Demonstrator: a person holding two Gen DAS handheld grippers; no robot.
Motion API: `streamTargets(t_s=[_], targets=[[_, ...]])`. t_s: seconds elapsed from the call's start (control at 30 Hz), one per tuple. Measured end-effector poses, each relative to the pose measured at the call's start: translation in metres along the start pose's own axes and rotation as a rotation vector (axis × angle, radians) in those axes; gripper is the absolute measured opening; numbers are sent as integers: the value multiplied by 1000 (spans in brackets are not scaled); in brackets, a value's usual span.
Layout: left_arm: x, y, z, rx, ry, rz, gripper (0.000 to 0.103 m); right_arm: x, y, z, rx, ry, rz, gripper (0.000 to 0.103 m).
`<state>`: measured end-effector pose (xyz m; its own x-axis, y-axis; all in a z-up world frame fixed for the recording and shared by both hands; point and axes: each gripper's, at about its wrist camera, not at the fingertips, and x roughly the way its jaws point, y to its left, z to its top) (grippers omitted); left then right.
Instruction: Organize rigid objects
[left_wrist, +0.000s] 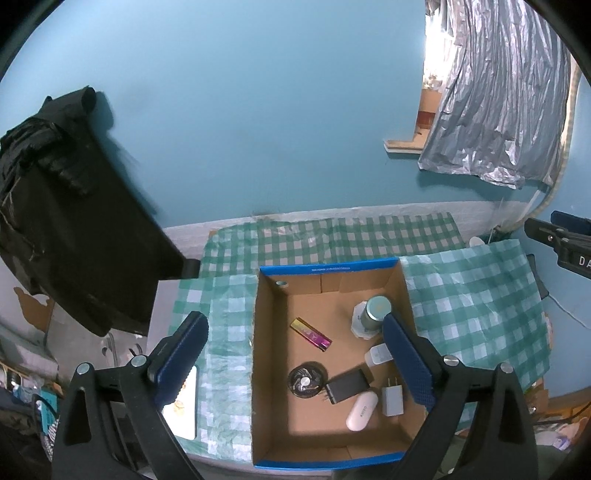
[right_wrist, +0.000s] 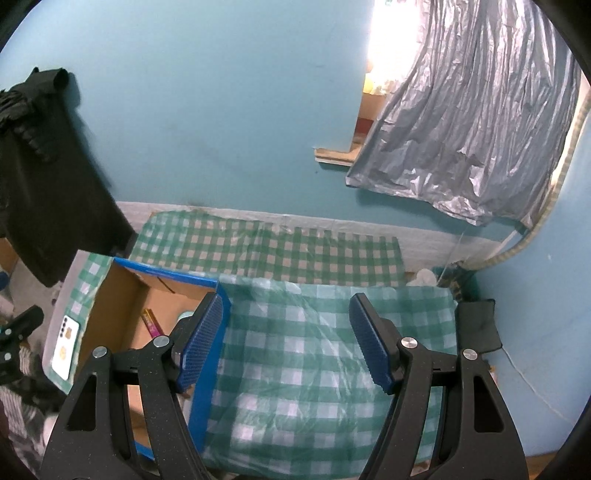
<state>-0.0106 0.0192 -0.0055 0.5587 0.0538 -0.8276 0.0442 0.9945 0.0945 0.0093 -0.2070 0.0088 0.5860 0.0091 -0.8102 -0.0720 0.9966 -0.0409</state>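
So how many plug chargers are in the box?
2. A black charger lies beside the round black disc, and a grey charger lies beside the white case. The gripper finger may hide more.

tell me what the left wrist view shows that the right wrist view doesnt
Only the left wrist view looks down into the cardboard box and shows the black fan, black adapter, white case, grey charger and green-lidded jar. Only the right wrist view shows the black pouch at the table's right edge and the open right claw. Both show the iridescent bar, the phone and the checkered cloth.
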Motion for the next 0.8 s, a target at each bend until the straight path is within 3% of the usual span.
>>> streamTargets(t_s=[0.8], targets=[[5, 3, 2, -20, 26, 21, 97, 6, -1, 1, -12, 21, -3, 71]])
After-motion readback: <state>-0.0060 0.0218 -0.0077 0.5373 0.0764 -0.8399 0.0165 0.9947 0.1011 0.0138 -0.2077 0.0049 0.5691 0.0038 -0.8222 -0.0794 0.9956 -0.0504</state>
